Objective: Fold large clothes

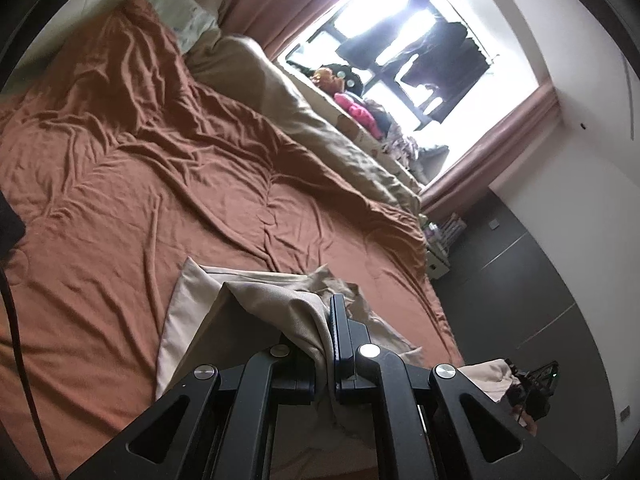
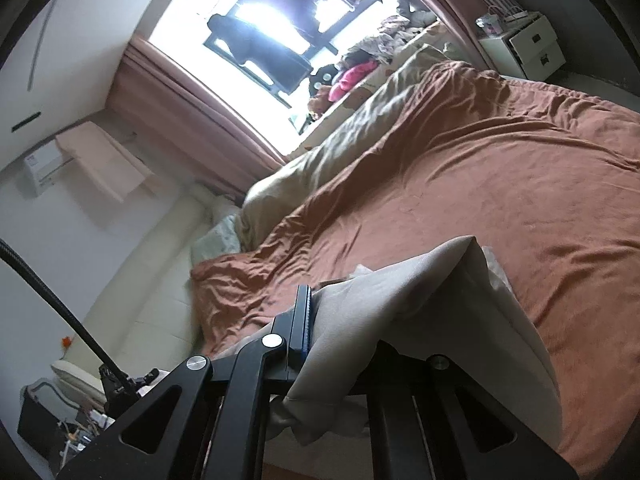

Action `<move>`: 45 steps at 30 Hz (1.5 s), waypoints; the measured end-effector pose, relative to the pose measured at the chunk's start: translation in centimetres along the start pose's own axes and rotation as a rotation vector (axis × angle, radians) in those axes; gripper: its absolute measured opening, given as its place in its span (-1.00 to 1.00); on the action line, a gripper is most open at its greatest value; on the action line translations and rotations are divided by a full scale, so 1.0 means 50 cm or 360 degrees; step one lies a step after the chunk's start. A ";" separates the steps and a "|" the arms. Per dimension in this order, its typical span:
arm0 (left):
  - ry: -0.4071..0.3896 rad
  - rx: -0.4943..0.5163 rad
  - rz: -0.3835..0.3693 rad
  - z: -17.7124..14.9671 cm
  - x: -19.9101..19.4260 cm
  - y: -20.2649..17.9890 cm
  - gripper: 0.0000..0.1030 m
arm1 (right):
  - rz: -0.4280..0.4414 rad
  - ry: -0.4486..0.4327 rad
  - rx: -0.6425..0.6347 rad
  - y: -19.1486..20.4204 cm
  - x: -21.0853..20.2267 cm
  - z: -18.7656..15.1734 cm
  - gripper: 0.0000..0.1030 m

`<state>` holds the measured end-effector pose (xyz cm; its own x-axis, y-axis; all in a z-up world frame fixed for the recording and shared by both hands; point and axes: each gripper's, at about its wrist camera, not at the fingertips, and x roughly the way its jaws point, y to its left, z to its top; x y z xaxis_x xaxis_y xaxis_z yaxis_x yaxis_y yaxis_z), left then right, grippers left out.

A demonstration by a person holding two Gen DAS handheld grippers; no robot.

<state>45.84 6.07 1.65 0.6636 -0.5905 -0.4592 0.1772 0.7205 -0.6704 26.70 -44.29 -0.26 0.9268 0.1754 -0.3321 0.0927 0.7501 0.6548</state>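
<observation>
A beige garment (image 1: 256, 300) is lifted off the rust-brown bedspread (image 1: 140, 184). My left gripper (image 1: 329, 320) is shut on a fold of it, and the cloth drapes over the left finger while the right finger (image 1: 339, 320) shows. In the right wrist view the same beige garment (image 2: 404, 300) hangs over my right gripper (image 2: 309, 312), which is shut on its edge. Only one finger (image 2: 301, 316) shows there; the cloth hides the other. The far end of the garment trails toward the other gripper (image 1: 532, 388) at the lower right of the left wrist view.
A tan duvet (image 2: 344, 136) lies bunched along the window side of the bed. Clothes and toys (image 1: 356, 108) pile on the sill under pink curtains (image 2: 188, 96). A white drawer unit (image 2: 528, 44) stands past the bed's corner. A black cable (image 1: 16, 320) hangs at the left.
</observation>
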 end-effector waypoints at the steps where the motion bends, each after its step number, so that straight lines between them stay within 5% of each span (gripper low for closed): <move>1: 0.0011 -0.0008 0.0001 0.003 0.016 0.007 -0.89 | -0.0011 0.0004 0.0013 -0.003 0.007 0.006 -0.93; 16: 0.0248 -0.0083 0.0107 0.022 0.251 0.127 -0.80 | -0.0325 0.0205 0.0205 -0.036 0.182 0.004 -0.92; 17: 0.0273 -0.0097 0.0115 0.021 0.266 0.134 -0.71 | -0.0350 0.0217 0.0217 -0.032 0.193 0.003 -0.91; 19: 0.0296 -0.0103 0.0110 0.019 0.278 0.136 0.14 | -0.0385 0.0241 0.0237 -0.021 0.210 0.005 -0.89; 21: 0.0266 -0.0060 0.0131 0.017 0.274 0.127 0.70 | -0.0410 0.0269 0.0227 -0.001 0.220 0.001 -0.79; 22: 0.0232 -0.0026 0.0152 0.015 0.265 0.120 0.82 | -0.0417 0.0283 0.0221 0.008 0.228 0.003 -0.75; 25: 0.0209 0.0042 0.0150 0.013 0.246 0.102 0.83 | -0.0441 0.0301 0.0190 0.042 0.221 0.004 -0.27; 27: 0.0209 0.0070 0.0168 0.010 0.237 0.095 0.83 | -0.0468 0.0273 0.0149 0.069 0.204 0.002 0.26; 35: 0.0229 0.0143 0.0268 -0.013 0.224 0.082 0.83 | -0.0454 0.0282 0.0050 0.131 0.174 -0.018 0.27; 45: 0.0374 0.0218 0.0496 -0.042 0.261 0.134 0.82 | -0.0630 0.0624 -0.0273 0.216 0.338 -0.047 0.27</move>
<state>54.13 2.44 -10.06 0.5197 -0.3921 -0.7591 0.0995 0.9102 -0.4020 42.50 -31.70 -0.39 0.6267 0.0590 -0.7770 0.3141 0.8934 0.3212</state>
